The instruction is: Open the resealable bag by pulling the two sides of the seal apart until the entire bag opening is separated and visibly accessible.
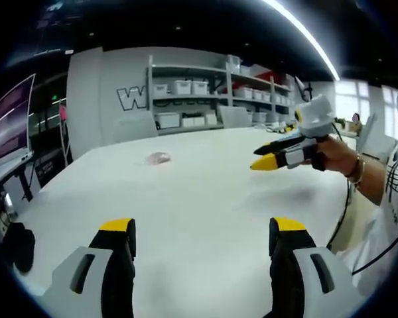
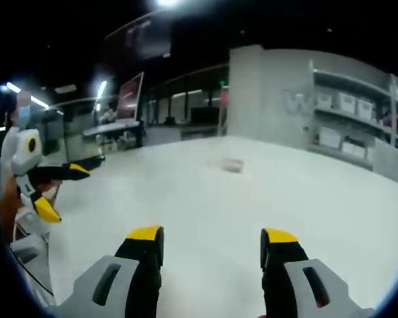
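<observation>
Nothing is gripped yet: the left hand-held gripper [image 1: 203, 232] is held wide open and empty above the near part of the surface [image 1: 205, 199], and the right hand-held gripper [image 2: 211, 242] likewise. The resealable bag [image 1: 158, 158] lies small toward the far edge. Each seal lip should be pinched separately, then drawn apart evenly.

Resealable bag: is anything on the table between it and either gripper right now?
Nothing visible. Bare white table lies between the open left gripper and the resealable bag, and between the open right gripper and the bag. Neither touches it.
</observation>
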